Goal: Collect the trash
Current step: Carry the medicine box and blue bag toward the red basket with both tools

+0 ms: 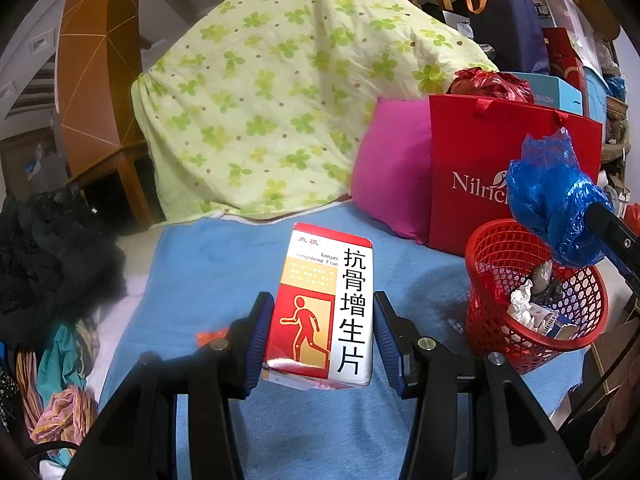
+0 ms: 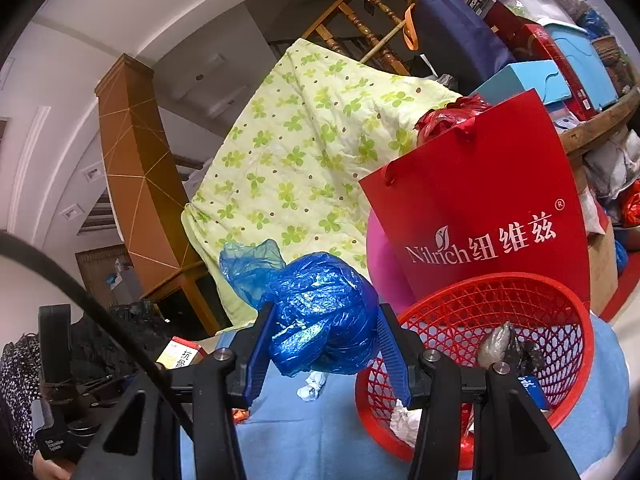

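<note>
Only from the right wrist: crumpled tissue (image 2: 312, 386) beneath blue bag (image 2: 320, 312).

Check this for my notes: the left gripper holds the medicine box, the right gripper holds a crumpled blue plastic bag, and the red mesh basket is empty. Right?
Not quite. The red mesh basket is not empty: the left wrist view shows crumpled white paper and other scraps inside. The rest stands: the left gripper holds the medicine box, and the right gripper holds the crumpled blue plastic bag.
</note>
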`<state>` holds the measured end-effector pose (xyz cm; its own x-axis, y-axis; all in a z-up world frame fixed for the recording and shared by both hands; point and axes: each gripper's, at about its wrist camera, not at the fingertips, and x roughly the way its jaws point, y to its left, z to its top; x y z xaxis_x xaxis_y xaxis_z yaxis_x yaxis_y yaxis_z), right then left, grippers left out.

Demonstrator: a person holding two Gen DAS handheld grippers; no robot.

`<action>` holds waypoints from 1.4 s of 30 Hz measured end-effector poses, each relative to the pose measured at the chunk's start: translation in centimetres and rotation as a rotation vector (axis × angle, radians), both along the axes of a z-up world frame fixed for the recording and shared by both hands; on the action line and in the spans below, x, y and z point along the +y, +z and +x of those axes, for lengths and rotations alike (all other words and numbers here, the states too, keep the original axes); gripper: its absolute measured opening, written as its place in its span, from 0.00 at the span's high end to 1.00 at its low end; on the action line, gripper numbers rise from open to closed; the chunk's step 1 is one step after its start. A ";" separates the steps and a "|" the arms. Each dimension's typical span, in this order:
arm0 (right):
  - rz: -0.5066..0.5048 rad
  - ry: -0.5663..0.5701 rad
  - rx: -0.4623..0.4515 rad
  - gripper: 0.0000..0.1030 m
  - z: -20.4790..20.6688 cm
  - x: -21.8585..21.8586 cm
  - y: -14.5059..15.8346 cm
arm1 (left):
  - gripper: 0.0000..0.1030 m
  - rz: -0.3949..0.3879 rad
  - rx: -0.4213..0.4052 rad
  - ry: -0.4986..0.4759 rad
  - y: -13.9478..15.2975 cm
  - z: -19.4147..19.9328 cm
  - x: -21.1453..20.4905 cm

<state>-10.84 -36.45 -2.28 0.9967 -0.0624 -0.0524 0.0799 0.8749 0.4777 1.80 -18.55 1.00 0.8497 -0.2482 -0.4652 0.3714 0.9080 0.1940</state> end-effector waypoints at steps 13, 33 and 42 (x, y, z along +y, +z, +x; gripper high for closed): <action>0.009 -0.016 -0.003 0.49 -0.5 0.0 0.1 | 0.50 0.010 -0.003 -0.023 -0.1 -0.2 -0.8; 0.029 -0.046 -0.013 0.49 -1.5 0.1 0.2 | 0.50 0.017 0.001 -0.050 -0.5 -0.6 -2.3; 0.034 -0.055 -0.014 0.49 -1.9 0.1 0.2 | 0.50 0.020 0.008 -0.060 -0.7 -0.5 -2.6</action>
